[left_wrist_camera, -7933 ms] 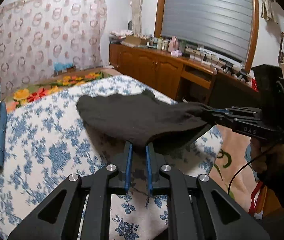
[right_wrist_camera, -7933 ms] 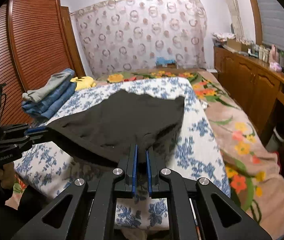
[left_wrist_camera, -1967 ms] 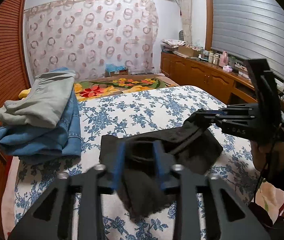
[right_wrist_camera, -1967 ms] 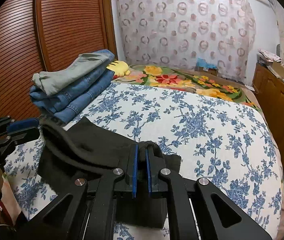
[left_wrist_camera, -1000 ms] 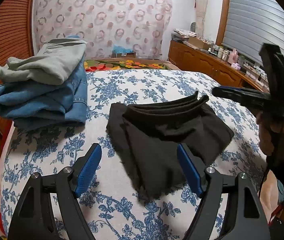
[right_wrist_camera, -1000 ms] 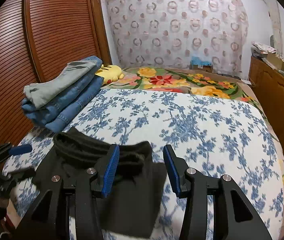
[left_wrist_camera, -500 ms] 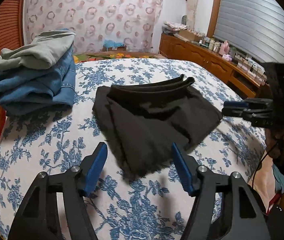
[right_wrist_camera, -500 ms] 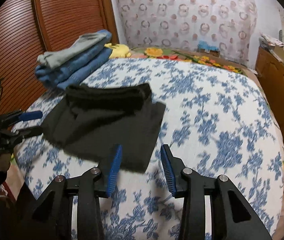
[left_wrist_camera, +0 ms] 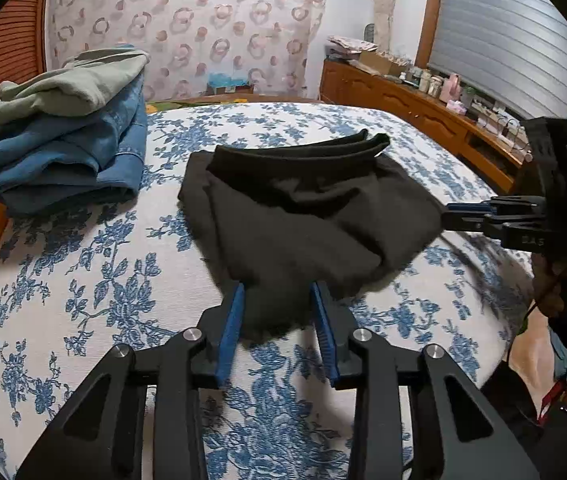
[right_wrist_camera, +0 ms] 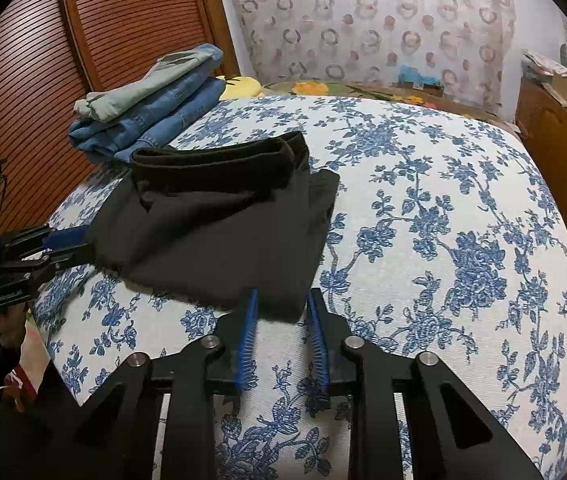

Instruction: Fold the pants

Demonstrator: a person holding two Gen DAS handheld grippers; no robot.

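Black pants (left_wrist_camera: 303,216) lie folded on the blue-flowered bed (left_wrist_camera: 83,280), waistband at the far side. My left gripper (left_wrist_camera: 277,292) is low over their near corner; its jaws are closing, with the cloth's frayed edge between the blue pads (left_wrist_camera: 233,320). In the right wrist view the pants (right_wrist_camera: 219,232) show their other near corner between the closing jaws of my right gripper (right_wrist_camera: 281,296), and the pads do not pinch it. Each gripper also shows in the other's view: the right gripper (left_wrist_camera: 449,214) at the pants' right edge, the left gripper (right_wrist_camera: 83,246) at their left edge.
A stack of folded blue jeans and grey-green trousers (left_wrist_camera: 63,140) sits at the bed's back left. A slatted wooden wardrobe door (right_wrist_camera: 35,64) stands beyond the bed's left side, and a cluttered wooden cabinet (left_wrist_camera: 403,104) on the right. A person's hand (left_wrist_camera: 559,280) holds the right gripper.
Both grippers have come down and forward to the pants' near corners, and their jaws have narrowed around the cloth. The pants lie as they did.
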